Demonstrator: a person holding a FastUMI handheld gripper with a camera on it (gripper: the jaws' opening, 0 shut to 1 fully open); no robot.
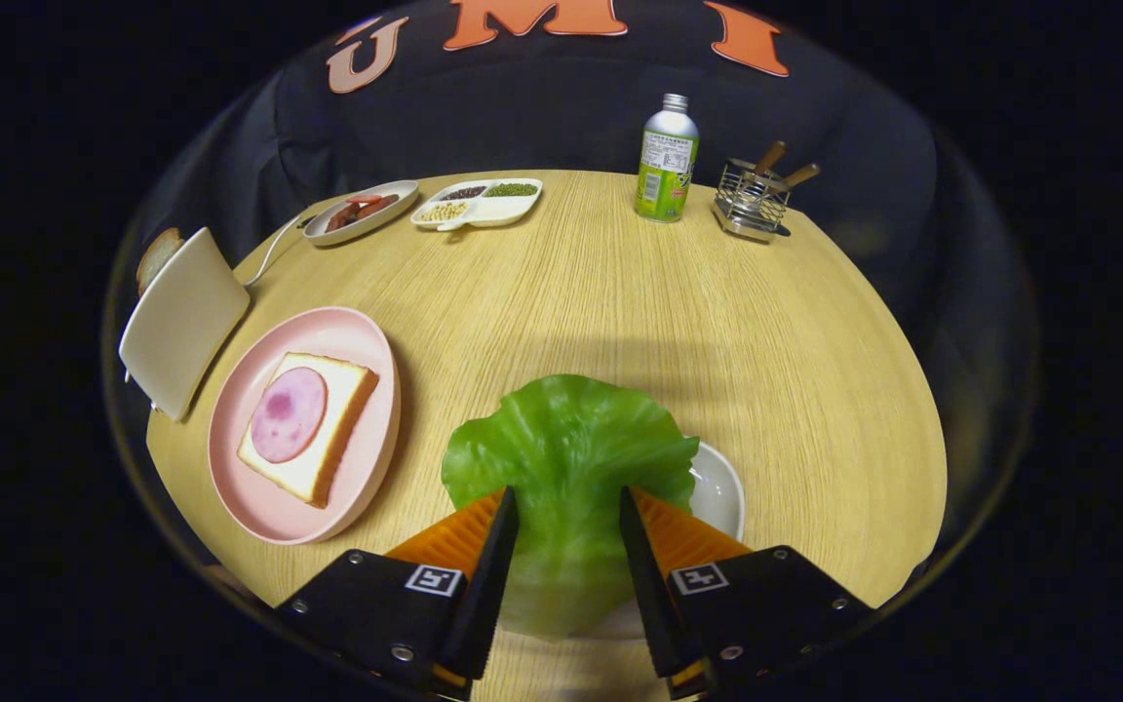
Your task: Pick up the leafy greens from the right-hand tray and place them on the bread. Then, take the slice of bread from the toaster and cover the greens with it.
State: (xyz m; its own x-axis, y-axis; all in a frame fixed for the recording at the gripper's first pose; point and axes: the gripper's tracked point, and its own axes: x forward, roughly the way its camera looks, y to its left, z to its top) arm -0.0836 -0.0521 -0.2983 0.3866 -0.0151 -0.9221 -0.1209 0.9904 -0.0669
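Observation:
A green lettuce leaf (pixel 566 458) sits between my fingers, its frilled edge fanning out beyond the tips. My gripper (pixel 568 502) is shut on the leaf's pale stem end, above a small white tray (pixel 719 492) that peeks out to the right of the leaf. To the left, a pink plate (pixel 367 341) holds a slice of bread (pixel 337 429) topped with a round slice of ham (pixel 289 414). Further left stands a white toaster (pixel 181 320) with a bread slice (pixel 157 256) poking out of its top.
At the far side of the round wooden table (pixel 620 312) are a plate of sausages (pixel 362 211), a divided dish of beans (pixel 477 202), a green bottle (pixel 667 159) and a wire holder with wooden-handled utensils (pixel 754 198).

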